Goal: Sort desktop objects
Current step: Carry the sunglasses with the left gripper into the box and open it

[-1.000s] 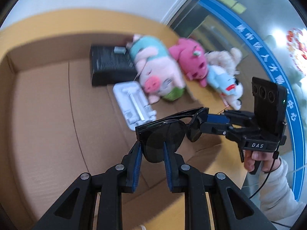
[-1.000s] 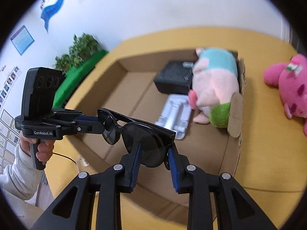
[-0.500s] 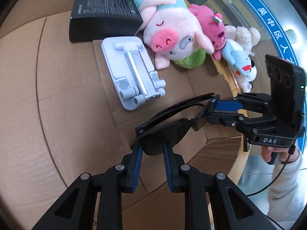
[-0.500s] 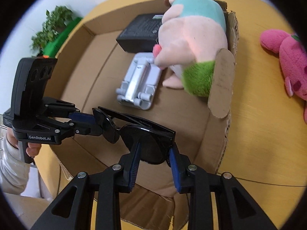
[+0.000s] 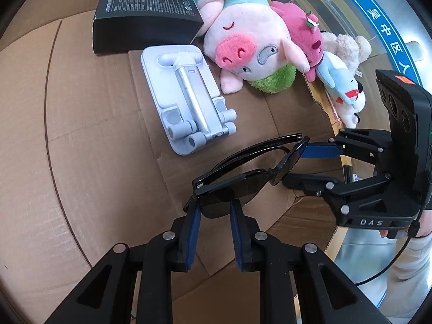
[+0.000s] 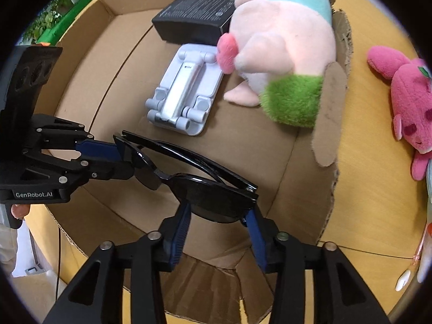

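Black sunglasses [image 5: 243,181] hang over the near corner of an open cardboard box [image 5: 81,135]. My left gripper [image 5: 214,210] has its pads on either side of one lens. In the right wrist view my right gripper [image 6: 218,216] stands wider, its pads beside the other lens of the sunglasses [image 6: 213,194]; the gap looks opened. Each gripper shows in the other's view, the right gripper [image 5: 310,162] and the left gripper [image 6: 121,159]. In the box lie a black carton [image 5: 145,13], a white phone stand [image 5: 189,102] and a pig plush [image 5: 243,35].
Outside the box on the yellow table [image 6: 372,202] lie a pink plush [image 6: 407,102], a beige plush [image 5: 343,46] and a blue and white plush [image 5: 343,91]. The torn box wall [image 6: 329,113] stands between them and the box floor.
Both grippers carried the sunglasses down into the box's near corner. The right gripper's fingers have spread apart around its lens. The left gripper's fingers also stand slightly wider.
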`<state>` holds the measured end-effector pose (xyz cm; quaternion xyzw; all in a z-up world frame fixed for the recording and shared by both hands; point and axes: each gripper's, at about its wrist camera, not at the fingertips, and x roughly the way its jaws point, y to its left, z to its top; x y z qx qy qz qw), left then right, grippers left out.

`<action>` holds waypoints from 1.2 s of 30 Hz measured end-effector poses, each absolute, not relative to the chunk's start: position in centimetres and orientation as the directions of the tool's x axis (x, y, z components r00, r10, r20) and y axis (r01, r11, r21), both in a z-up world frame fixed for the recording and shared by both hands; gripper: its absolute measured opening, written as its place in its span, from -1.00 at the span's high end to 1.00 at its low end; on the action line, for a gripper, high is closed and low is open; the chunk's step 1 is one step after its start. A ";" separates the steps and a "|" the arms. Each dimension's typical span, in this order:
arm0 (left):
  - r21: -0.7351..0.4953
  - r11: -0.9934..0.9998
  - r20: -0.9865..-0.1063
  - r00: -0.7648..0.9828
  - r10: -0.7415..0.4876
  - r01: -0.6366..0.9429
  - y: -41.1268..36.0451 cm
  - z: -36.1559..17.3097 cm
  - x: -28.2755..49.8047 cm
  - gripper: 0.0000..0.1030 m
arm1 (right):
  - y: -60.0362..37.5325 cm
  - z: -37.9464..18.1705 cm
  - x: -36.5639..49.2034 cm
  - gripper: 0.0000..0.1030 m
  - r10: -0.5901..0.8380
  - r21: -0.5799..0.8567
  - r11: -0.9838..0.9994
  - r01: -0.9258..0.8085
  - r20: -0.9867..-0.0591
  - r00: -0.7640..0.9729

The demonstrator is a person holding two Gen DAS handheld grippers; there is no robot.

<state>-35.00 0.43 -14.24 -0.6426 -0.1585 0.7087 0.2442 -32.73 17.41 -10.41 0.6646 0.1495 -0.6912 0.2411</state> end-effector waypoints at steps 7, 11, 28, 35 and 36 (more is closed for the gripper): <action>-0.552 -0.823 -0.826 -0.044 0.561 -0.130 0.4 -14.5 -35.1 0.63 | 16.6 -10.7 -32.3 -0.15 -0.081 0.082 -0.839 0.538 -0.996 0.025; -0.560 -0.821 -0.824 -0.038 0.566 -0.110 0.0 -15.1 -35.0 0.64 | 17.7 -8.6 -31.4 -0.18 -0.107 0.087 -0.843 0.531 -0.994 -0.008; -0.526 -0.837 -0.847 0.001 0.532 -0.149 3.0 -14.8 -34.9 0.64 | 24.1 -1.4 -27.1 -0.26 -0.323 0.177 -0.875 0.452 -0.906 -0.272; -0.530 -0.838 -0.845 -0.009 0.535 -0.129 2.8 -14.9 -35.0 0.62 | 25.8 -1.3 -25.7 -0.26 -0.370 0.219 -0.871 0.440 -0.882 -0.292; -0.527 -0.841 -0.847 -0.010 0.532 -0.127 2.7 -14.8 -35.0 0.61 | 25.7 -1.3 -25.4 -0.26 -0.372 0.217 -0.870 0.443 -0.878 -0.300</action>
